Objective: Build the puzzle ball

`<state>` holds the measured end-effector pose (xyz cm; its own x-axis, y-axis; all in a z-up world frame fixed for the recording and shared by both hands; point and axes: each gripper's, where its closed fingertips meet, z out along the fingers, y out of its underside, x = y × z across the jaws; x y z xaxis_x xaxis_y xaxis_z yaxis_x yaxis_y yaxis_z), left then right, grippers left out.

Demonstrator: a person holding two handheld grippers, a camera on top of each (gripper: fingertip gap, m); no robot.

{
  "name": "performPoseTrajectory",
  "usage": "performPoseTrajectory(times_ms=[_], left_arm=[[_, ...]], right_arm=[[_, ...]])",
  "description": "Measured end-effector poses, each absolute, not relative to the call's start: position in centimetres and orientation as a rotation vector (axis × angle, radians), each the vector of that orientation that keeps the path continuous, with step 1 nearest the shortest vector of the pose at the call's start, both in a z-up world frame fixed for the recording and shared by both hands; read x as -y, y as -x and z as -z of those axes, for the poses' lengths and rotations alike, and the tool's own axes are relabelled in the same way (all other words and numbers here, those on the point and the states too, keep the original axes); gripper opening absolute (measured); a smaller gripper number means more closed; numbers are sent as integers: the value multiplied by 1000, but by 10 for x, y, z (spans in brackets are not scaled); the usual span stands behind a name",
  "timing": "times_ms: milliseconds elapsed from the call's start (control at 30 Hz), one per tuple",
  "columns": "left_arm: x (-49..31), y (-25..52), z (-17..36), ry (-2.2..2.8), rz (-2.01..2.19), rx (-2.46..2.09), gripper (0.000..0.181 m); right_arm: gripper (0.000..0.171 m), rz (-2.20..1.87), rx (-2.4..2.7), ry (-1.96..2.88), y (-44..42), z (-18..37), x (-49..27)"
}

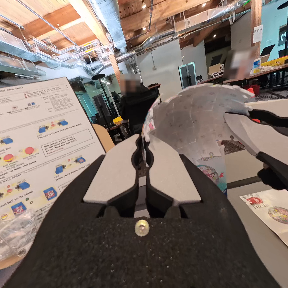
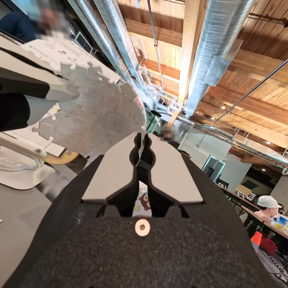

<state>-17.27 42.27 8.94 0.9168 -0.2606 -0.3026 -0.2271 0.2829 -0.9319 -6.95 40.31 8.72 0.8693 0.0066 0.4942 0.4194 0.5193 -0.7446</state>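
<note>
Grey-backed curved shell of joined plastic puzzle pieces (image 1: 191,123), a partly built puzzle ball, was held up in the air between both tools, well above the grey tabletop (image 1: 243,207). Left gripper (image 1: 144,145) was pinched on the shell's lower-left edge, jaws nearly together with the thin wall between the tips. Right gripper (image 2: 144,140) was likewise clamped on the opposite rim; in the left wrist view it came in from the right, tips over the shell's upper right edge (image 1: 243,112). Concave numbered inner side faced both cameras; a sliver of pink and white print showed along the left rim (image 1: 149,124). Shell looked like roughly a half or less of a sphere, jagged tabbed edges open all round.

Step in hand, as judged: mid-assembly, shell being held or turned with both tools, no loose piece in either grip. Next move likely calls for one gripper to let go and fetch a piece, other keeping the shell steady; a hard squeeze could pop the seams.

White printed instruction board (image 1: 46,132) stood at left, the puzzle's printed box (image 1: 213,173) behind the shell, a printed leaflet (image 1: 268,212) lying on the table at right.
</note>
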Motion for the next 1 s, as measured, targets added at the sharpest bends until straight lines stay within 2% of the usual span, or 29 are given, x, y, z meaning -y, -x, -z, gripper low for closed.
performPoseTrajectory(times_ms=[133, 267, 400, 667, 1000], left_arm=[[-423, 172, -92, 1320, 42, -449, 2], [-429, 170, -65, 1450, 88, -474, 2], [-437, 166, -16, 1660, 142, -506, 2], [-429, 157, 104, 2215, 332, -634, 2], [-393, 151, 159, 2580, 466, -731, 2]], right_arm=[[5, 245, 484, 1021, 69, -91, -403], [5, 238, 516, 1132, 67, -71, -407], [4, 194, 538, 1370, 63, -30, -420], [3, 42, 556, 1969, 55, 83, -419], [4, -56, 613, 2421, 47, 145, -388]])
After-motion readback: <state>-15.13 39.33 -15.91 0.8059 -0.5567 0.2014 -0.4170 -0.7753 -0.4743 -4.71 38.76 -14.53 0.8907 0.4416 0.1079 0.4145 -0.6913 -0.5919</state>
